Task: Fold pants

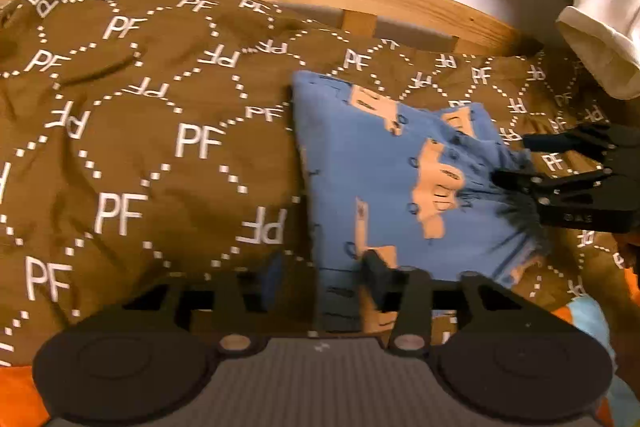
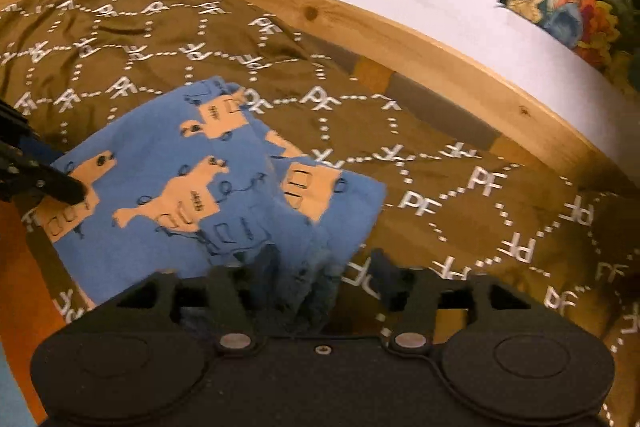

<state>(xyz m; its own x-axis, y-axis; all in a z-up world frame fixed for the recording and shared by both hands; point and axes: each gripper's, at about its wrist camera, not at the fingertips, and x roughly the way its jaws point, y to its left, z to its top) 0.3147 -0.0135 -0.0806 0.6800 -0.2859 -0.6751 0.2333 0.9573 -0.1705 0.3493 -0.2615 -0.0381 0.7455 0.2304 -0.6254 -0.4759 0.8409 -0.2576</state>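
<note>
One bed takes up most of both views, under a brown bedspread (image 1: 152,155) printed all over with white "PF" letters linked by dotted diamond lines; a pine bed frame (image 2: 420,31) runs along its far edge, against a white wall hung with colourful pictures.

Blue pants (image 1: 380,179), patterned with peach animal shapes, lie on the bedspread, near the pine frame's near side, already doubled over into a compact bundle.

Left gripper (image 1: 320,275): jaws spread wide, blue cloth between them at the near edge, not pinched. Right gripper (image 2: 316,275): jaws also parted, the gathered waistband (image 2: 312,291) lying between them, released.

Handling judgement: thin knit, light, limp, no stiffness; it will sag and slide on itself. Best held at the thicker waistband or a doubled corner, both layers taken together.

Small lettering on the right gripper body, seen from the left wrist, is too blurred to read.
</note>
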